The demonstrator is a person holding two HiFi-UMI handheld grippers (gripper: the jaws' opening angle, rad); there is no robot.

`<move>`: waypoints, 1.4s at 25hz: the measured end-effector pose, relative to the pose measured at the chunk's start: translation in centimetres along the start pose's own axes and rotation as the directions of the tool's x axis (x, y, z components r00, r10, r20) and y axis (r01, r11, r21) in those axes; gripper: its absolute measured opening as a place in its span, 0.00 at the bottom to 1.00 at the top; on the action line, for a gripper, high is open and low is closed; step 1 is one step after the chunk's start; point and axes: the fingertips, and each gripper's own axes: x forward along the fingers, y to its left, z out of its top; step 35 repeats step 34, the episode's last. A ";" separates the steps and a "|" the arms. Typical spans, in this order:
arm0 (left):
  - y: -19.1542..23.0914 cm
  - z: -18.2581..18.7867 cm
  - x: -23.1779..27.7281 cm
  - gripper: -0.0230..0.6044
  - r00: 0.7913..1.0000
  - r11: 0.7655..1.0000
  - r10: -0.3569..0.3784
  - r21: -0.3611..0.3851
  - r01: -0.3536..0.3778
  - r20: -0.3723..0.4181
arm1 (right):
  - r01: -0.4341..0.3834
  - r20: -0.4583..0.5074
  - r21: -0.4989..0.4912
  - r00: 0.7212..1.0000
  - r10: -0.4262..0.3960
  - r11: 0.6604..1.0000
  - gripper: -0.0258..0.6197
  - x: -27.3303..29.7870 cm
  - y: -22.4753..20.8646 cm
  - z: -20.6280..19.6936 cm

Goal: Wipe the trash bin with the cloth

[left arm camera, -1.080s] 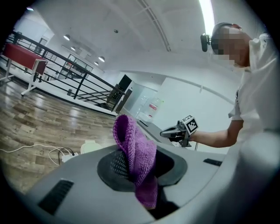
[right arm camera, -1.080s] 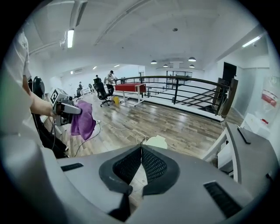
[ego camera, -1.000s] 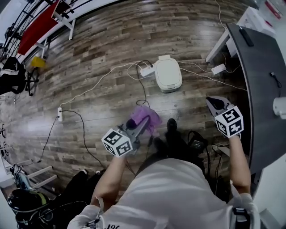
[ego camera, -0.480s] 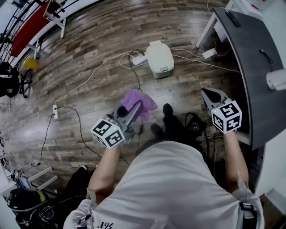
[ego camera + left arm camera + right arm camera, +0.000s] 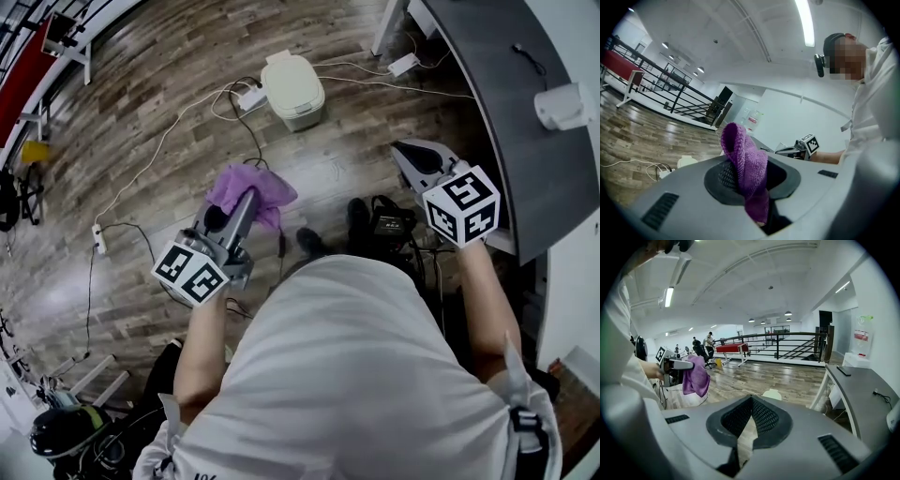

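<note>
Head view showed the left gripper [image 5: 246, 200] clamped on the purple cloth [image 5: 258, 186] over open wood floor [image 5: 141, 141]; the white trash bin [image 5: 293, 89] stood well apart beyond it, with cables [image 5: 249, 120] lying between; the right gripper [image 5: 401, 150], jaws together and empty, hovered beside the edge of the dark desk [image 5: 487, 84]; against a second earlier, bin and cloth sat higher and further left in frame, the grip unchanged.

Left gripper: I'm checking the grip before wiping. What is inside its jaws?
A purple cloth is pinched between the jaws and bulges forward. It hides the gap behind it.
</note>
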 end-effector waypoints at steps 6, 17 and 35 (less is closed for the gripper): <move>-2.3 0.7 3.0 0.16 1.000 1.000 -0.008 0.007 0.008 0.008 | -0.054 0.038 0.039 0.998 0.053 0.998 0.05 -1.4 -1.4 1.3; -5.1 -0.6 5.9 0.16 1.000 1.000 -0.001 -0.012 0.001 0.002 | -0.082 0.024 -0.001 0.996 0.082 0.997 0.05 -2.6 -2.6 1.3; -6.8 -1.5 8.9 0.16 1.000 1.000 0.011 -0.006 -0.011 -0.013 | -0.072 0.079 -0.028 0.994 0.074 0.997 0.05 -4.2 -5.3 1.6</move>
